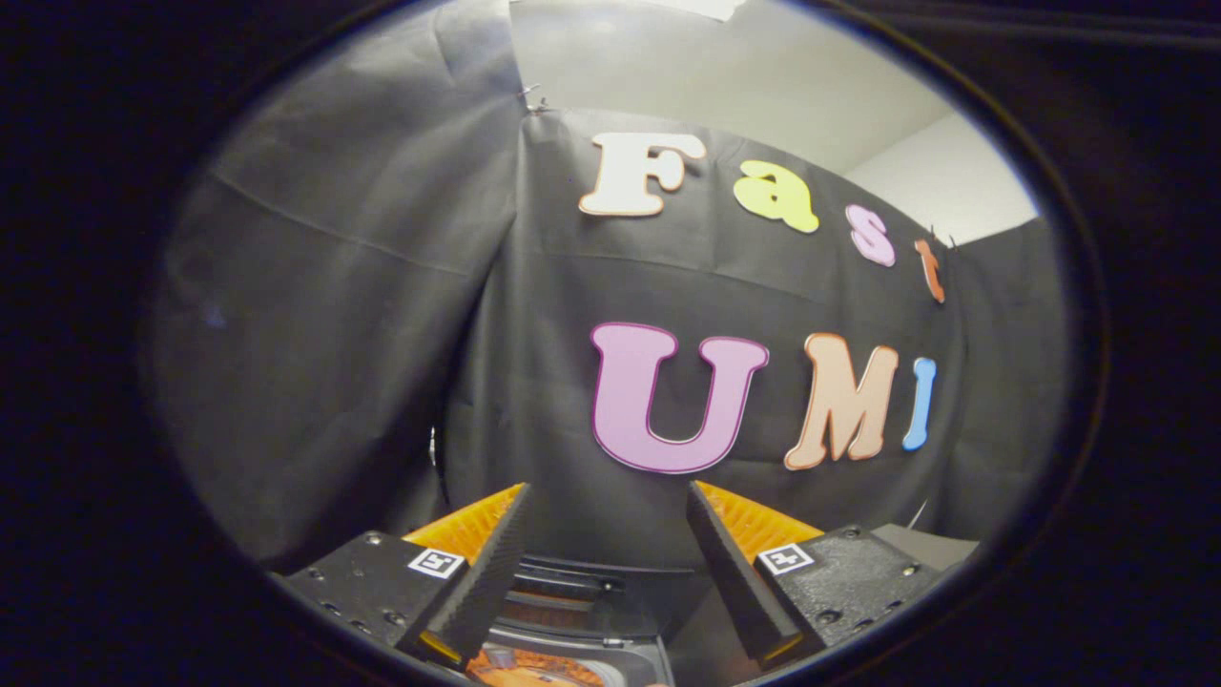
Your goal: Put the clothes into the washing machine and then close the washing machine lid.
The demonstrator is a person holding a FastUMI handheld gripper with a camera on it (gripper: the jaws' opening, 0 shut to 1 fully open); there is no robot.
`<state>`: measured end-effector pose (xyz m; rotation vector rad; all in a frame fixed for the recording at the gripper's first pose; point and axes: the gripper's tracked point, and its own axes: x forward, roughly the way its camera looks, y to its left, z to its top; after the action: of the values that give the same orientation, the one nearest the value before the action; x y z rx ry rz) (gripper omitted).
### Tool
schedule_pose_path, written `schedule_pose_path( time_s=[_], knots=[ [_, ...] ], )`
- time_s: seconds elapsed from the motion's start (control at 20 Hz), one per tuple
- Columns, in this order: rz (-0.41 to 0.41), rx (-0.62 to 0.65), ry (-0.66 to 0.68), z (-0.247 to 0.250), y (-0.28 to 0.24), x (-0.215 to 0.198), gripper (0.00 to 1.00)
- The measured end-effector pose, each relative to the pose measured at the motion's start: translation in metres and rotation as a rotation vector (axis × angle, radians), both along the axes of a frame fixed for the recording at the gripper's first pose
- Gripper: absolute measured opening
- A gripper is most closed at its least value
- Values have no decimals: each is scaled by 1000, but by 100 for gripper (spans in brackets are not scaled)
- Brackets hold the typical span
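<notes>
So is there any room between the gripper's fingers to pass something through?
Yes. The gripper is open with nothing between its fingers; the gap there is free, bordered by the two fingers with the black cloth wall beyond. Lower down, between the fingers, it is crowded: a dark machine part with something orange inside.

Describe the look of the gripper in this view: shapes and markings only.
The gripper has two long wedge-shaped fingers with ribbed inner faces. Each is mounted on a black block with screw heads, and each block carries a small square black-and-white marker. No cables or sleeves are visible.
</notes>
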<state>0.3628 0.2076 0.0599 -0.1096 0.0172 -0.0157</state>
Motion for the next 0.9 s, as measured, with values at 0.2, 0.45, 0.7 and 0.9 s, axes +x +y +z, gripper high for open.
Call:
schedule_pose_path(
  time_s=[0.2,0.45,0.7,0.9],
  knots=[
    [-53,108,93,-27,-4,52,96],
    [-53,128,235,-84,2,110,97],
    [-94,207,413,-153,1,144,97],
    [-47,152,486,-191,13,151,97]
  ],
)
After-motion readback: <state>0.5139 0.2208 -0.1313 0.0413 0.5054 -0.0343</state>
